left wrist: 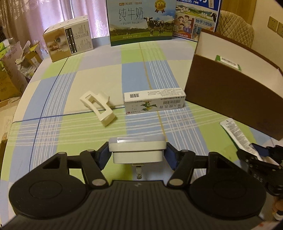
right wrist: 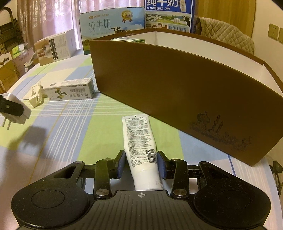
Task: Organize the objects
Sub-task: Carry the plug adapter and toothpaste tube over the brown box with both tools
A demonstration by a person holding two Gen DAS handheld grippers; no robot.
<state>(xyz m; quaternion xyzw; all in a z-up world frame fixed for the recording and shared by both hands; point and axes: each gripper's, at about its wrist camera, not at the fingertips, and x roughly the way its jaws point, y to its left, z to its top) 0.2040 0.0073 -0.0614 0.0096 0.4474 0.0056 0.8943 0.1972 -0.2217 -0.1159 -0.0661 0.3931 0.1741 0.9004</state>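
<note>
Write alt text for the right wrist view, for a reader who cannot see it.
The right tool grips a white tube between its blue pads above a checked tablecloth, beside a tall brown box. At left lie a small carton and a cream clip; the left tool holds a white plug adapter.

You face pink curtains [left wrist: 53, 12] behind the checked table [left wrist: 88, 70], quilted chair [right wrist: 228, 35] right of it, wall sockets [left wrist: 273, 24] beyond.
</note>
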